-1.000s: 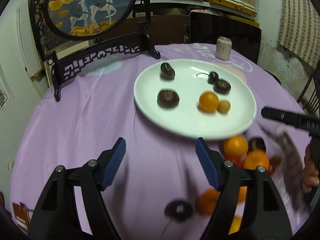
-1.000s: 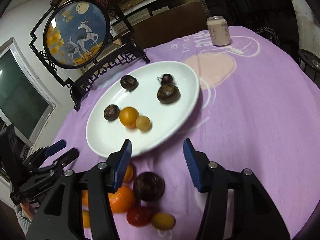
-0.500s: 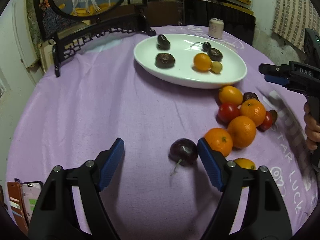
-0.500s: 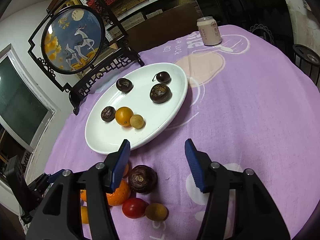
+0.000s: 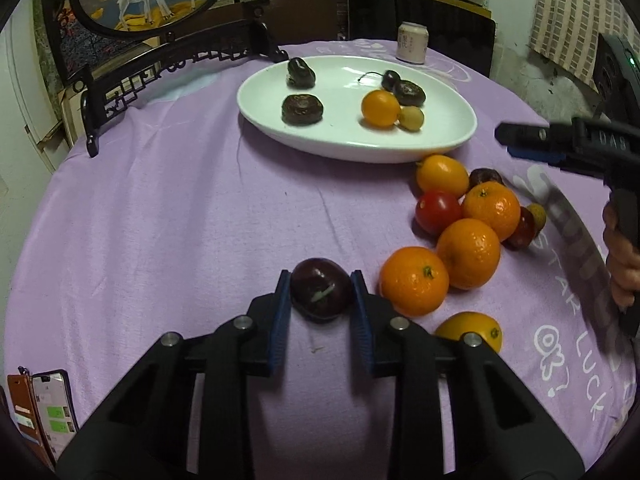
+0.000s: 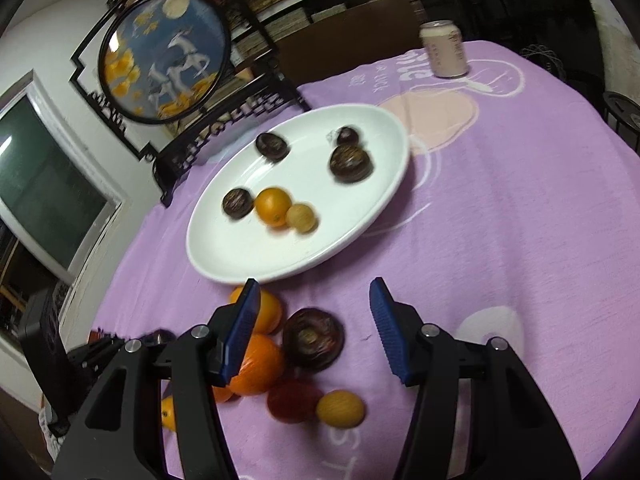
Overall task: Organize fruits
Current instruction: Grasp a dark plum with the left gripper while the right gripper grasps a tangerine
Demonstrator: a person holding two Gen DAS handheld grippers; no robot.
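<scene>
Left wrist view: spreading across nearly the whole frame, purple tablecloth point(image 5: 168, 216); sitting at upper centre, white plate point(image 5: 440, 136), already carrying six small fruits. Lying in a loose cluster at centre right, just below the plate's rim, oranges point(image 5: 414, 280), a red tomato point(image 5: 437, 210) and smaller pieces, mostly touching one another. Filling the bottom of the frame, left gripper point(image 5: 320, 302), clamping its blue pads on either side of a dark plum point(image 5: 320, 290) at lower centre, the plum apparently resting on the cloth, just left of the nearest orange. Reaching in from the right edge, right gripper point(image 5: 520, 144), held by a hand point(image 5: 622, 264). Right wrist view: standing apart, right gripper point(image 6: 316, 328) again, gripping nothing, hovering over a dark round fruit point(image 6: 313, 344) at lower centre that is touching an orange on its left. Judging the risks: pinching a round, smooth plum near the pad tips, so possibly squirting it forward or dropping it during the lift toward the plate; squeezing too hard, bruising soft flesh; swinging the carry low, nudging the neighbouring orange and rolling the cluster; both tools converging on the same pile, perhaps colliding.
</scene>
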